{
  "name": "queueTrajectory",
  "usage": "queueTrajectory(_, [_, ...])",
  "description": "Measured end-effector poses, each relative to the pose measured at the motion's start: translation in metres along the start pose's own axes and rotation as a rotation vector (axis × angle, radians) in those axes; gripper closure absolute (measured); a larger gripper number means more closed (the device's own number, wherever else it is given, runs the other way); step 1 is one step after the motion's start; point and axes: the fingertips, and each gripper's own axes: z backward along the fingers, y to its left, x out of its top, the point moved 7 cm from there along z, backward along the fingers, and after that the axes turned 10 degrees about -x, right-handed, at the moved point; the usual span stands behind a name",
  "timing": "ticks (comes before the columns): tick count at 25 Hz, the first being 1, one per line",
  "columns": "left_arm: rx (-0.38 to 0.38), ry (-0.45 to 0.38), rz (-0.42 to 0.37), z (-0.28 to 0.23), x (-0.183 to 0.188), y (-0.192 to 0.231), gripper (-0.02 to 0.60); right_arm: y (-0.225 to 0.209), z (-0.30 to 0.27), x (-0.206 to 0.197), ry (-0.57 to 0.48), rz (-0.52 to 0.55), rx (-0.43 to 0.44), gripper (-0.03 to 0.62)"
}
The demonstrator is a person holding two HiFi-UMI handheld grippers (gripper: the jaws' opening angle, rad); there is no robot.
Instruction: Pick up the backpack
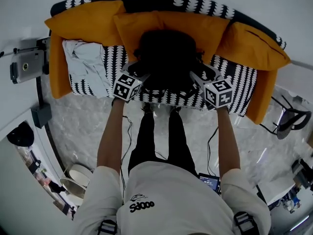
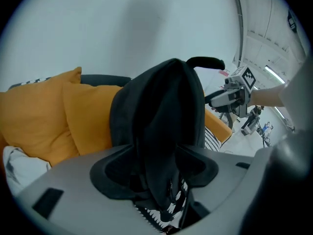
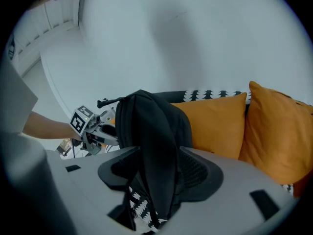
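A black backpack (image 1: 166, 53) stands upright on the seat of a black-and-white patterned sofa (image 1: 240, 78), against its orange cushions (image 1: 88, 21). My left gripper (image 1: 139, 70) is at the backpack's left side and my right gripper (image 1: 199, 75) at its right side. In the left gripper view a black strap of the backpack (image 2: 161, 106) hangs between the jaws of the left gripper (image 2: 155, 173), which stand wide with gaps beside the strap. In the right gripper view the backpack (image 3: 146, 121) likewise has a strap between the spread jaws of the right gripper (image 3: 159, 173), whose pads stand off it.
A crumpled pale cloth (image 1: 90, 62) lies on the sofa's left end. A grey device on a stand (image 1: 27, 65) is at the left and a dark chair (image 1: 292, 119) at the right. Cables run over the marble floor (image 1: 78, 131) by the person's legs.
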Motion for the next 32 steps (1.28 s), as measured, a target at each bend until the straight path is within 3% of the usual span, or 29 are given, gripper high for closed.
queueTrajectory(11, [-0.042,-0.032,0.074,-0.027,-0.006,0.034,0.305,-0.009,-0.047,-0.015,0.037,0.028,0.025,0.347])
queueTrajectory(21, [0.025,-0.089,0.168,-0.044,-0.010,0.048,0.308,-0.014,-0.067,-0.014,0.018,-0.015,-0.044,0.350])
queueTrajectory(32, [0.046,-0.077,0.131,-0.047,-0.011,0.025,0.409,-0.005,-0.048,-0.030,0.009,-0.029,-0.101,0.433])
